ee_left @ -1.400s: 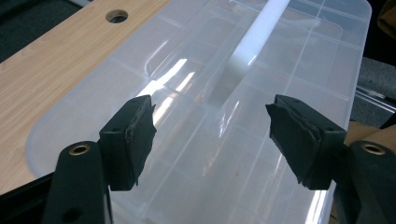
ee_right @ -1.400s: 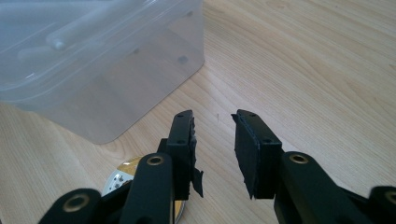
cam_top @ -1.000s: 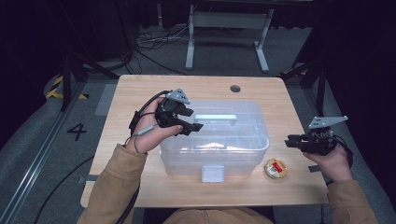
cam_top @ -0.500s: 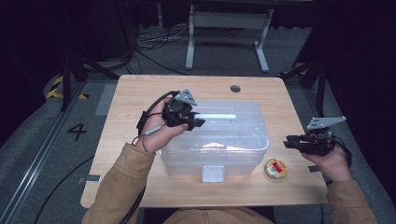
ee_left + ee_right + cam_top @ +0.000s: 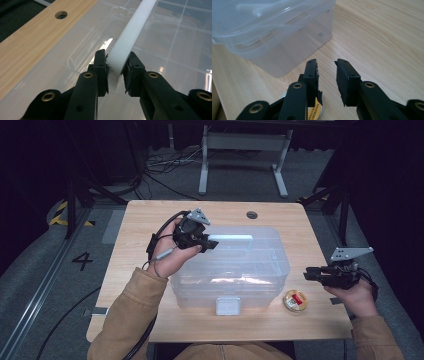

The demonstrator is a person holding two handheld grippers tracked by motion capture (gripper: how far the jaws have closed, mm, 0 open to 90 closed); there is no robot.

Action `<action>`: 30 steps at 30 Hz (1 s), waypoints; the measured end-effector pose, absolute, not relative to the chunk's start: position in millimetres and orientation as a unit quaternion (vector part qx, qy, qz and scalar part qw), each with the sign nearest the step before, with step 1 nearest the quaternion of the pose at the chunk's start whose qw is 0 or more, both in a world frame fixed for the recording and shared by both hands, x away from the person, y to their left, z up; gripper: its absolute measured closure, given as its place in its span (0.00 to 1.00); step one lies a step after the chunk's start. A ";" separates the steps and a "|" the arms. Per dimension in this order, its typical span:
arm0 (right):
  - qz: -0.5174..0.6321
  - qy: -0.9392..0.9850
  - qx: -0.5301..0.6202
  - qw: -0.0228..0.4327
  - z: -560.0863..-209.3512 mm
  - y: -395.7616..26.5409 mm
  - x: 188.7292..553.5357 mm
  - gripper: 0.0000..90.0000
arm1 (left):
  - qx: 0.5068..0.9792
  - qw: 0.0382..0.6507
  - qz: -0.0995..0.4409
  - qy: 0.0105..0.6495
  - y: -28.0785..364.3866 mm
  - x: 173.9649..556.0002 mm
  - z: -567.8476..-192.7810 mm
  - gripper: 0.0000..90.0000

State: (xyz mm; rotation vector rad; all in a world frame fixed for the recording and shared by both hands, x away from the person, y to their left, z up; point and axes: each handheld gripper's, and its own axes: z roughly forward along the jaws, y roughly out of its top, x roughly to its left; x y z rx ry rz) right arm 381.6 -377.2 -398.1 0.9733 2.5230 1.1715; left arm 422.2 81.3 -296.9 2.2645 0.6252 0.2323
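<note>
A clear plastic box (image 5: 260, 280) with a clear lid stands in the middle of the wooden table (image 5: 145, 225). A white bar handle (image 5: 236, 240) runs along the top of the lid. My left gripper (image 5: 214, 244) has just been closing, and its pads now press on both sides of the white handle (image 5: 135, 30) at its near end. My right gripper (image 5: 309, 272) hovers right of the box (image 5: 274, 32), its jaws slightly narrowed but apart with nothing between them. A small yellow-and-red roll (image 5: 295, 300) lies on the table just below it.
A white latch (image 5: 227, 305) sits at the box's front edge. A round hole (image 5: 252, 214) is in the table near its far edge. Bare wood (image 5: 382, 37) stretches right of the box. Cables and a metal stand (image 5: 240, 150) lie on the floor beyond.
My left gripper moved a little right over the lid and its wide jaws closed on the white handle. The right hand stayed where it was.
</note>
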 end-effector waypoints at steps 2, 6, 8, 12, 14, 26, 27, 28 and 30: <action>0.403 0.850 0.326 0.096 -397.2 -377.3 380.1 0.79 | 0.889 0.375 0.094 0.247 80.1 424.3 -293.3 0.83; 0.414 0.847 0.322 0.094 -395.8 -377.5 378.1 0.83 | 0.887 0.377 0.096 0.250 80.0 429.1 -288.5 0.82; 0.420 0.845 0.317 0.093 -395.1 -377.2 376.6 0.85 | 0.886 0.377 0.097 0.252 80.8 432.6 -284.7 0.81; 0.428 0.847 0.302 0.094 -394.3 -375.0 374.0 0.91 | 0.887 0.372 0.099 0.256 79.7 437.7 -279.3 0.80; 0.430 0.847 0.296 0.095 -394.2 -372.9 373.2 0.92 | 0.887 0.370 0.098 0.257 79.4 440.9 -276.6 0.80; 0.460 0.844 0.261 0.091 -392.4 -360.9 369.1 0.96 | 0.885 0.366 0.098 0.270 78.8 456.4 -265.5 0.78; 0.463 0.843 0.258 0.090 -392.1 -360.0 368.8 0.97 | 0.885 0.365 0.098 0.272 79.0 457.1 -264.7 0.78; 0.465 0.843 0.256 0.089 -391.9 -359.2 368.4 0.97 | 0.885 0.365 0.096 0.272 79.2 458.8 -263.9 0.78; 0.469 0.843 0.247 0.090 -390.7 -356.5 366.8 0.97 | 0.886 0.364 0.093 0.273 79.2 460.9 -263.0 0.78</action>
